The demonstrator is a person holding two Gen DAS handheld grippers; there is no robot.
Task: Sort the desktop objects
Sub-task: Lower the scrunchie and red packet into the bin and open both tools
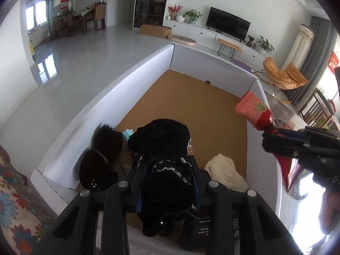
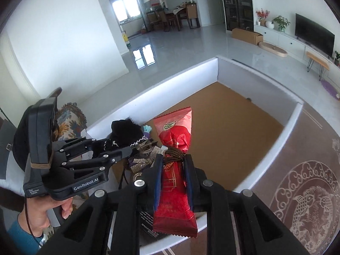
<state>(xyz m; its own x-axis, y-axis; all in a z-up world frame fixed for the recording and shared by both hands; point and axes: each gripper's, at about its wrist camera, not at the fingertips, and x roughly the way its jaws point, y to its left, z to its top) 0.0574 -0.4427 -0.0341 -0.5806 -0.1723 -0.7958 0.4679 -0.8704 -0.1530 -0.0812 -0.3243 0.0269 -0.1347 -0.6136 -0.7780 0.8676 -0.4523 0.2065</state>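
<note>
Box (image 2: pixel 212 72): a big white-walled box with a brown floor is lying under both grippers; most of its floor is bare.
Left gripper (image 1: pixel 167 159): its fingers are standing narrow and are pressing a black plush (image 1: pixel 165 148) from both sides; the plush is hanging above the near left part of the box.
Left hand (image 2: pixel 44 210): it is gripping the handle from below, with a teal sleeve (image 2: pixel 19 233) at the wrist; the gripper is pointing steeply down toward the box.
Right gripper (image 2: pixel 173 163): its fingers are pressed tight on a red packet (image 2: pixel 176 140); the packet is standing lengthwise between them, its sealed end pointing forward over the box floor, and a brown cord (image 2: pixel 173 154) is wound around its middle.
Right gripper, from the left view (image 1: pixel 297 146): it is coming in from the right edge, blurred, holding the packet above the right wall.
Second black plush (image 1: pixel 102 155): it is leaning on the left wall, just beside the held one.
Cream cloth (image 1: pixel 225 170): it is lying on the floor near the right finger of the left gripper.
Teal item (image 1: pixel 128 133): small, between the two plushes, partly hidden.
Glittery items (image 2: pixel 146 159): they are lying under the left gripper; I cannot tell what they are.
</note>
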